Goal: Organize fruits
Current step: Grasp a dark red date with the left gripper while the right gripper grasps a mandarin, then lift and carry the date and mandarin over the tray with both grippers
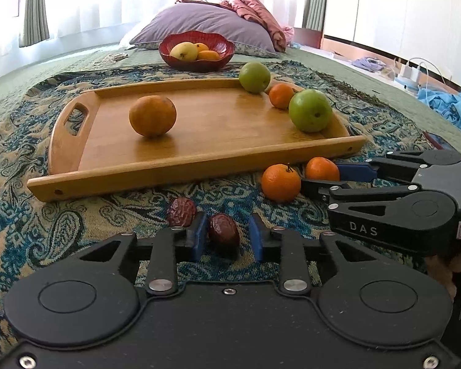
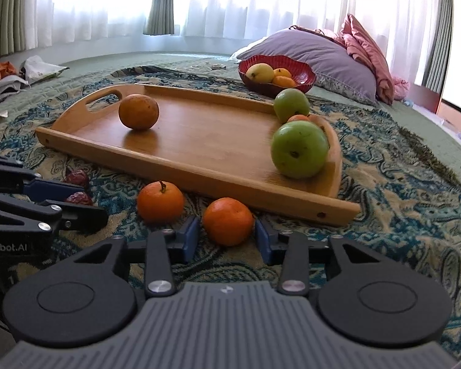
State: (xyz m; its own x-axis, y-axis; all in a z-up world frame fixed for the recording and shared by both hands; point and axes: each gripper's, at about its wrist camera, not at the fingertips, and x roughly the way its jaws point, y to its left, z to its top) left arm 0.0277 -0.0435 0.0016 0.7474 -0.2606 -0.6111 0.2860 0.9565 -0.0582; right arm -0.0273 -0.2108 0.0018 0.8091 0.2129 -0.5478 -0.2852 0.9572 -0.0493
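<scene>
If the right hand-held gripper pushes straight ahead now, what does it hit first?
The small orange tangerine lying on the patterned cloth between the open jaws of the right hand-held gripper; beyond it, probably the wooden tray's near rim.

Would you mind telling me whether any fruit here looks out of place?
Yes: two tangerines and two red dates lie loose on the patterned blanket, in front of the wooden tray, rather than on it.

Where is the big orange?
The big orange sits alone on the wooden tray, toward its handle end at the left of both views, well apart from the green apples at the other end.
</scene>
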